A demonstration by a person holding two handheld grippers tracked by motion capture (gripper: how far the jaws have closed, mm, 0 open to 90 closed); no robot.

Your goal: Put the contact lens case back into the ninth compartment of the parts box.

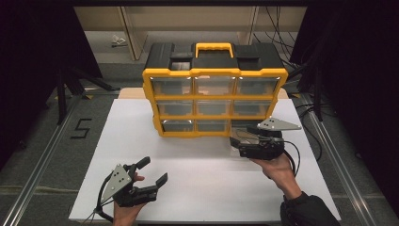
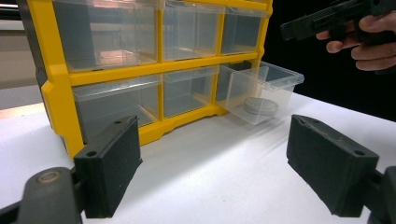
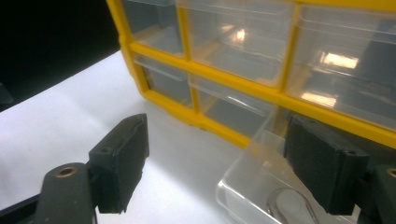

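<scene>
The bottom-right drawer (image 2: pixel 259 92) of the yellow organizer (image 1: pixel 214 96) stands pulled out over the table (image 1: pixel 197 183), a round metal piece (image 2: pixel 260 106) inside, perhaps a tin. The right hand-held gripper (image 1: pixel 235 141) hovers just above its front edge, jaws released and holding nothing. The left hand-held gripper (image 1: pixel 154 170), also spread wide, rests well apart, nearer the table's front edge, nothing between.

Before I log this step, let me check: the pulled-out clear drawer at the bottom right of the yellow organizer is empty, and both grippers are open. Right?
Not quite. The pulled-out drawer of the organizer isn't empty: the left gripper view shows a round grey disc lying in it. The rest holds: the left gripper and the right gripper are both open, with nothing between their fingers.
</scene>
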